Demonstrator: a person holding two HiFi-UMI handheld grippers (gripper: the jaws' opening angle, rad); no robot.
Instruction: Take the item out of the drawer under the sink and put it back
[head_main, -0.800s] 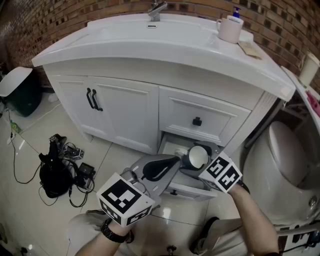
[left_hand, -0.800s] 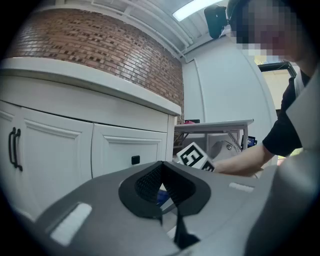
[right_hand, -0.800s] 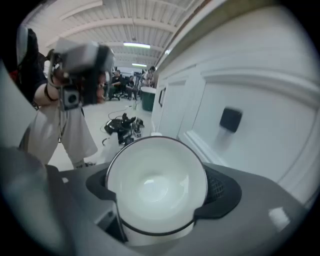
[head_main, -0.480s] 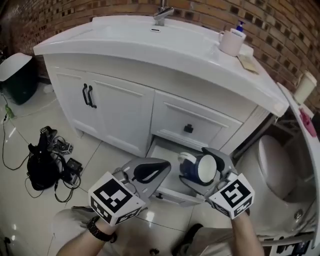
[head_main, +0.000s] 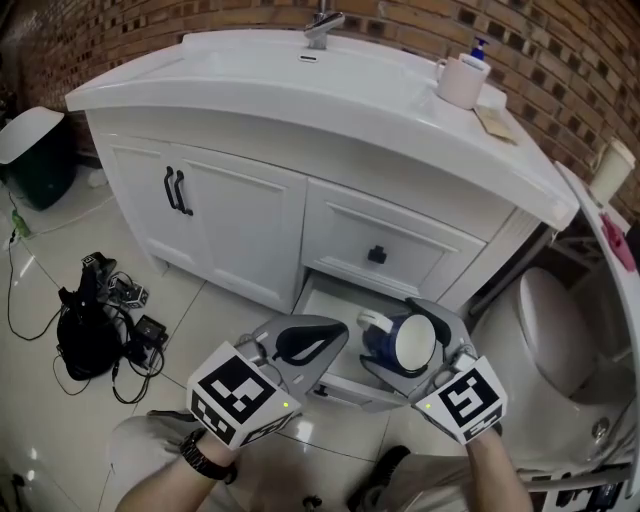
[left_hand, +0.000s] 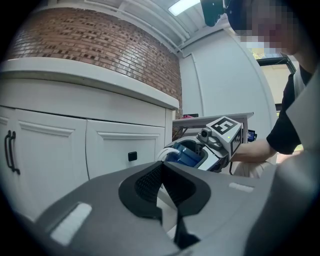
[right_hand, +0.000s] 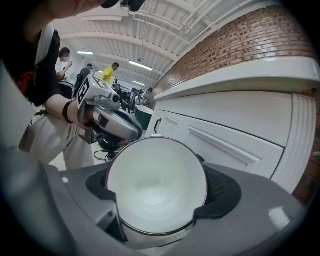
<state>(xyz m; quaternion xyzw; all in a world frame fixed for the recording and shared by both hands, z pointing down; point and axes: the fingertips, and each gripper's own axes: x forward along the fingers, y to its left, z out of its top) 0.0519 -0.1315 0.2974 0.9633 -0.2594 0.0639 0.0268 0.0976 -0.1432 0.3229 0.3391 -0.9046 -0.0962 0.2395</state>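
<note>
A blue mug (head_main: 410, 346) with a white inside lies on its side between the jaws of my right gripper (head_main: 400, 338), which is shut on it, above the front of the open bottom drawer (head_main: 327, 296) of the sink cabinet. In the right gripper view the mug (right_hand: 155, 185) fills the gap between the jaws, its mouth toward the camera. My left gripper (head_main: 322, 340) hovers left of the mug, shut and empty. In the left gripper view its pads (left_hand: 150, 182) meet, and the mug (left_hand: 186, 153) shows beyond them.
Above the open drawer is a closed drawer with a black knob (head_main: 377, 255). Cabinet doors with black handles (head_main: 176, 192) stand to the left. A white cup (head_main: 460, 82) sits on the counter. A toilet (head_main: 548, 330) is at the right; black cables and gear (head_main: 88, 330) lie on the floor.
My right gripper has come up and back out of the drawer with the mug in it. The left gripper stays shut beside it, barely moved.
</note>
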